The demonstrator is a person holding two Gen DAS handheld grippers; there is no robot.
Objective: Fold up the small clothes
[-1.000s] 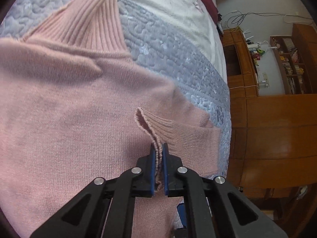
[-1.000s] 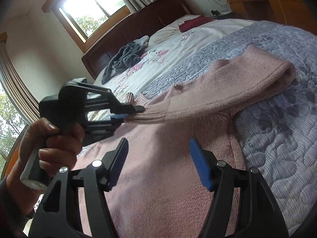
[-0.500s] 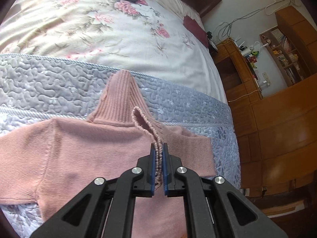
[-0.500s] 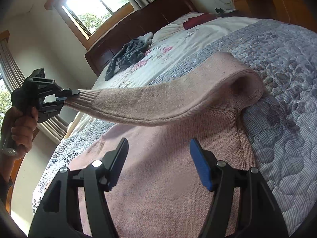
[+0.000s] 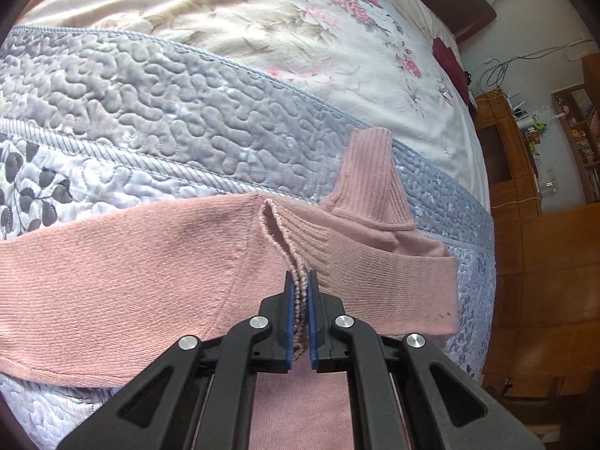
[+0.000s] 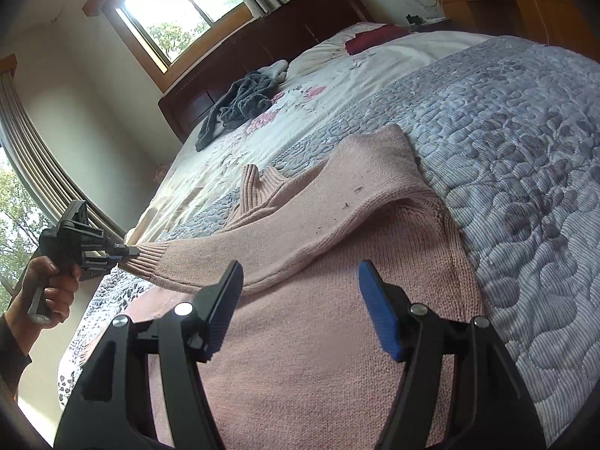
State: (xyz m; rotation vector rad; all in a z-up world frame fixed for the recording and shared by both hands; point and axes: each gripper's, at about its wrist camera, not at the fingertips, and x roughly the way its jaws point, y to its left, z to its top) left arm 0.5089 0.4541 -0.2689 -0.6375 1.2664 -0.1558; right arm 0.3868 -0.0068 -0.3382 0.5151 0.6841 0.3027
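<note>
Sleeve (image 6: 240, 251) drawn farther across one pink sweater (image 6: 337, 337), left hand-held gripper (image 5: 300, 281) clamping cuff (image 5: 285, 240)

left claw (image 6: 125, 253) pulled sleeve cuff (image 5: 285, 240) across the sweater (image 6: 330, 337), sleeve now lower

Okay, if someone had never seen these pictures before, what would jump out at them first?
A pink sweater spread on the quilt at the foot of the bed. The left gripper is pinching its sleeve cuff and drawing the sleeve across the body, while the right gripper hovers open above. Near the headboard lies a crumpled grey garment.
</note>
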